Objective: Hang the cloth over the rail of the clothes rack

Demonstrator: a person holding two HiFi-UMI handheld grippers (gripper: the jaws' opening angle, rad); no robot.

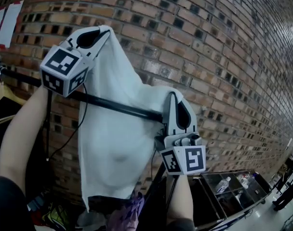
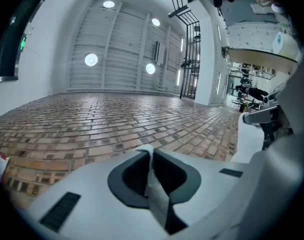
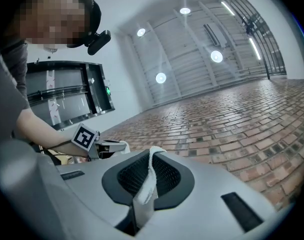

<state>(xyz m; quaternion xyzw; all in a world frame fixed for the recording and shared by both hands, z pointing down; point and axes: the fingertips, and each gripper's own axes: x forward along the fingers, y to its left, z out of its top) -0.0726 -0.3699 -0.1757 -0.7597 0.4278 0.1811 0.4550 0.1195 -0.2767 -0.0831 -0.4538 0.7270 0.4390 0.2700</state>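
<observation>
Brick wall [image 1: 209, 42] stands behind everything. Up high, the left tongs [image 1: 102, 32] pinch one top edge of the white cloth [image 1: 117, 143]. The right tongs [image 1: 174, 96] are lower and off to the side, and they pinch the other edge. Both are squeezed nearly shut on a thin fold of it. The cloth hangs down between and below the tongs. A black rail [image 1: 122, 108] crosses in front of it, passing under the left tongs and ending just beside the right tongs.
</observation>
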